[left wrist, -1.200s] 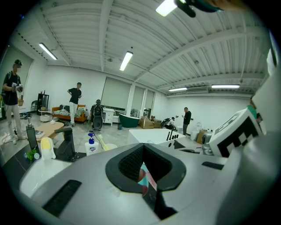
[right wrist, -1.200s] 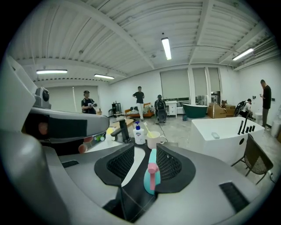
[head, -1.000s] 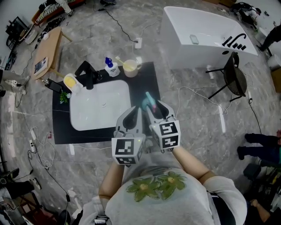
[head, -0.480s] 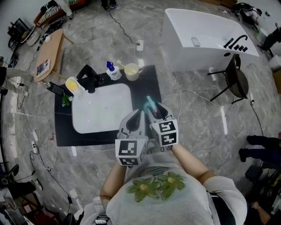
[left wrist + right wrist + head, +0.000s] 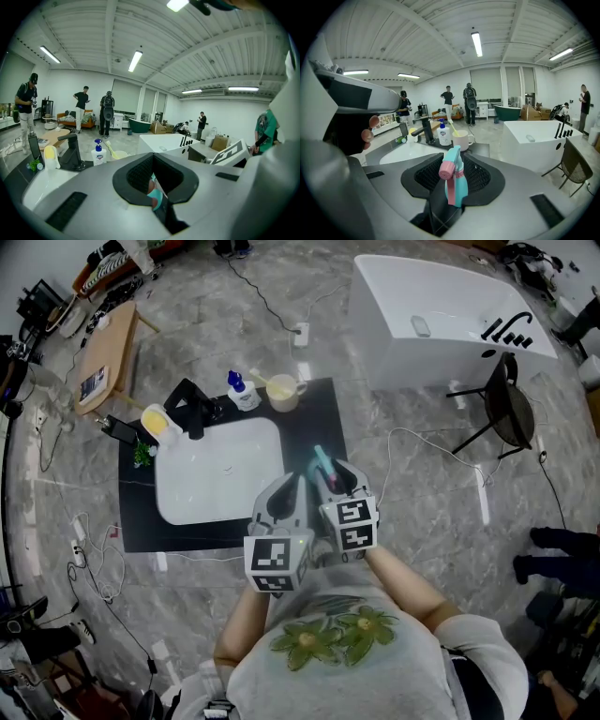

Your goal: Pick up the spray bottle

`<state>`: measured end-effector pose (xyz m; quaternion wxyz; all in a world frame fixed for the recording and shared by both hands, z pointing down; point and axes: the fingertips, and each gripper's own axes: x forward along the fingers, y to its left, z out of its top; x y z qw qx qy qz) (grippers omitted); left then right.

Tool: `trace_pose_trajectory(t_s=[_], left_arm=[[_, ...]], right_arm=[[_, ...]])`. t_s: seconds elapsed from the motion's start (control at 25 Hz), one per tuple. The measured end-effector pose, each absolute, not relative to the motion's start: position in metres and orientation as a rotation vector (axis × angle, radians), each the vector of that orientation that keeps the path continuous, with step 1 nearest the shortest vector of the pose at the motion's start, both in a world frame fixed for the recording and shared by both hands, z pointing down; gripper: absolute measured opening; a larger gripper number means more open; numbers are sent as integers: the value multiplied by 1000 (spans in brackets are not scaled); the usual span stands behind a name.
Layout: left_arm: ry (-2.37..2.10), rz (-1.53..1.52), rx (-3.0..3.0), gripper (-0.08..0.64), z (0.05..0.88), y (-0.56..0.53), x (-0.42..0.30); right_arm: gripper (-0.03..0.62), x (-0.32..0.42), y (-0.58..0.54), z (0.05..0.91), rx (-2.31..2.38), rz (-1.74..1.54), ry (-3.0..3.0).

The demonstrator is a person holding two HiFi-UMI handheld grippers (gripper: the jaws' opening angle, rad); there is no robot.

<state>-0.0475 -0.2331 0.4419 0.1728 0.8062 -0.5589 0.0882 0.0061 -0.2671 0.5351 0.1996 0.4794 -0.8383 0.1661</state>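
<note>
A teal spray bottle (image 5: 322,463) with a pink nozzle stands upright between the jaws of my right gripper (image 5: 334,476), which is shut on its body. In the right gripper view the bottle (image 5: 454,183) fills the middle, with the right gripper (image 5: 453,183) clamped round it. My left gripper (image 5: 292,491) is held close beside the right one, over the floor in front of the black mat. In the left gripper view the left gripper (image 5: 154,180) has its jaws together, and a bit of the teal bottle (image 5: 157,200) shows through the hollow between them.
A white sink basin (image 5: 220,470) rests on a black mat (image 5: 319,418), with a black faucet (image 5: 192,404), a soap pump bottle (image 5: 242,390), a cup (image 5: 281,390) and a yellow sponge holder (image 5: 157,420) behind it. A white bathtub (image 5: 441,320) and black chair (image 5: 511,409) stand right; cables cross the floor.
The head view has shifted slightly. Both grippers and the held bottle stay where they were in front of me.
</note>
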Motion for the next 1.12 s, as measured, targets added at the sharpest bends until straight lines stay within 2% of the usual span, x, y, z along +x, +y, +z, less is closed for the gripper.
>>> trace_pose_trajectory(t_s=[0.4,0.56,1.12], left_arm=[[-1579,257,2289,9,442,-232,-45],[-1577,252,2284,9,442,-229,-47],[-1569,253,2278,9,447,-221,-51]], right_arm=[[131,8,-269,540,1321,428,-2341],[78,8,-268,539,1321,394,-2329],[74,13,-264,539,1335,370,-2318]])
